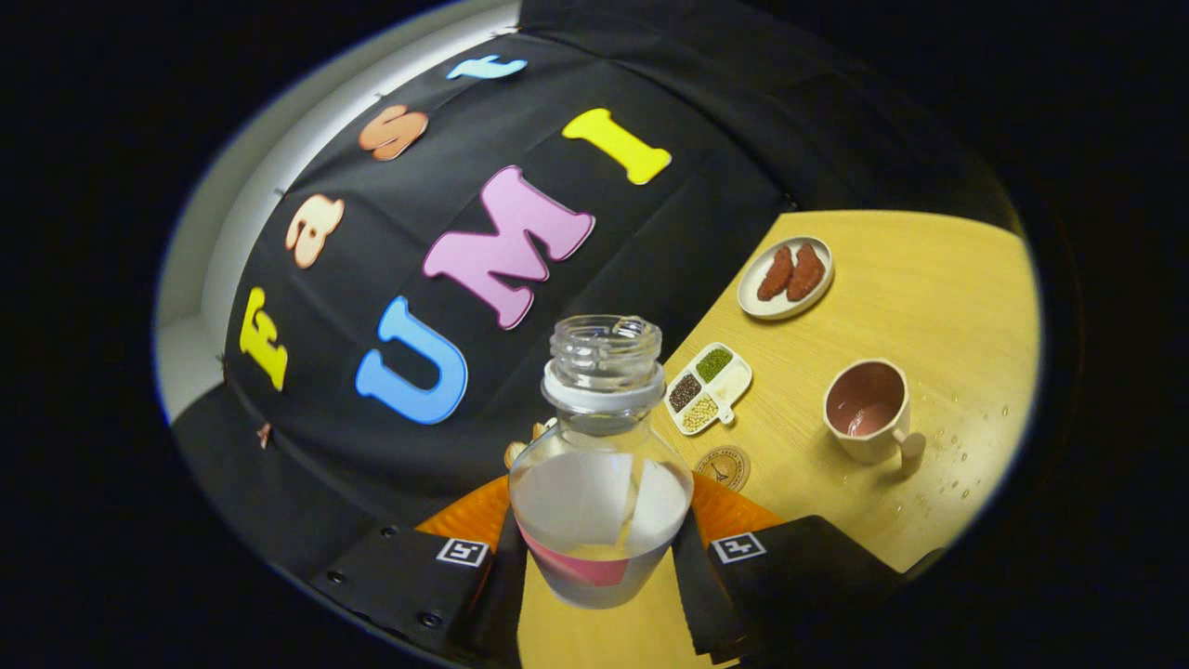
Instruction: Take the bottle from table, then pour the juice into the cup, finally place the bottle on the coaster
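Clear bottle (599, 465) clamped in tongs (599, 557), cup (868, 409) lower right holds juice; next: coaster (723, 466), set upright.

Bottle (601, 465) base and coaster (723, 466) edge hidden behind jaws.

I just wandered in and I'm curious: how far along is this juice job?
Done: the bottle is off the table, clamped between the gripper fingers, cap off. In hand: it is carried tilted; the cup already holds some liquid, with droplets beside it. Left: finishing any pouring, then standing the bottle on the coaster.
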Demonstrator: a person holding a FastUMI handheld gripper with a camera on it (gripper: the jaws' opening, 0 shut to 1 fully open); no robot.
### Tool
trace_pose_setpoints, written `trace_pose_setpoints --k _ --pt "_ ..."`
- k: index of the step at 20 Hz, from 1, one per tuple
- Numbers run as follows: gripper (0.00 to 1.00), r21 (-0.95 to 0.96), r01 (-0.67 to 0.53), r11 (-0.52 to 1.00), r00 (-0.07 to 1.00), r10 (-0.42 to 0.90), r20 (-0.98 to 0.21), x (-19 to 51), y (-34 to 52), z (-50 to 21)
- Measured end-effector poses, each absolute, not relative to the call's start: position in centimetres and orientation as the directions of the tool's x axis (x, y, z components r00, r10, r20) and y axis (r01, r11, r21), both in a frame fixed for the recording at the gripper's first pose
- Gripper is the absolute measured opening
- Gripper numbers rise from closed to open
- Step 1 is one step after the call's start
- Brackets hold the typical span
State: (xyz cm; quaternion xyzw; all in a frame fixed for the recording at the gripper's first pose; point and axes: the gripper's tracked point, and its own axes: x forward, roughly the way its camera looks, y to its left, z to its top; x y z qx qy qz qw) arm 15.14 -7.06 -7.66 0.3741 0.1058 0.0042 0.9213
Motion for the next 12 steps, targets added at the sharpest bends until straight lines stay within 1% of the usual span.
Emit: trace_pose_setpoints --k 2,5,8,12 --pt "0.71 0.539 0.036 0.842 0.981 0.072 -0.179 15.9 -6.7 -7.5" --pt "0.72 0.309 0.012 0.951 0.988 0.036 -0.15 17.2 -5.6 -7.1" --pt "0.72 0.119 0.039 0.992 0.994 -0.026 -0.102 19.5 -5.2 -6.6" --pt "0.72 0.005 0.081 0.997 0.995 -0.081 -0.057 23.4 -4.6 -7.5"
